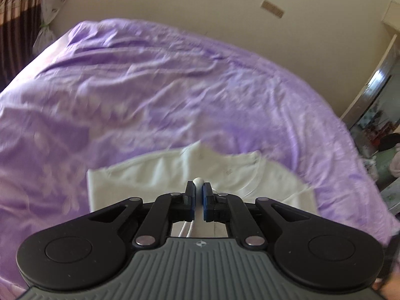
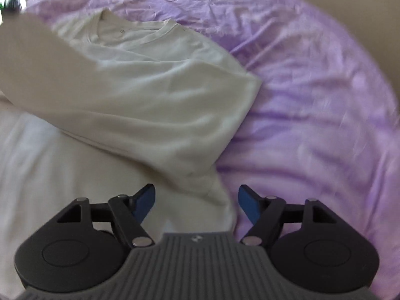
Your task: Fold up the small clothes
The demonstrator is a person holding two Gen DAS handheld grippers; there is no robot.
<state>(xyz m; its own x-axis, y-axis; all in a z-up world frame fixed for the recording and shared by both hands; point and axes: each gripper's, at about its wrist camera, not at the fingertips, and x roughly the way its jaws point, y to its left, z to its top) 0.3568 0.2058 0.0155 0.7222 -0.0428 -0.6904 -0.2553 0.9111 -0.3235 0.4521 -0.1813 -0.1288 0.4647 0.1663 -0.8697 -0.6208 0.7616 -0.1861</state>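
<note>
A cream-white long-sleeved shirt point(image 1: 155, 172) lies on a purple bedspread point(image 1: 155, 87). My left gripper point(image 1: 198, 187) is shut on a fold of that shirt's fabric, which bulges out between the blue pads and trails down under the jaws. In the right wrist view the same shirt point(image 2: 162, 95) shows its neckline at the top and one sleeve folded across the body. A raised, blurred piece of the cloth crosses the upper left. My right gripper point(image 2: 196, 200) stands open just above the shirt's near right edge, the fabric lying under the gap, and its pads do not press on it.
The purple bedspread point(image 2: 312, 105) is wrinkled and spreads to the right of the shirt. A beige wall point(image 1: 225, 12) stands behind the bed. A dark patterned curtain point(image 1: 17, 12) hangs at far left, and cluttered furniture point(image 1: 380, 130) stands past the bed's right edge.
</note>
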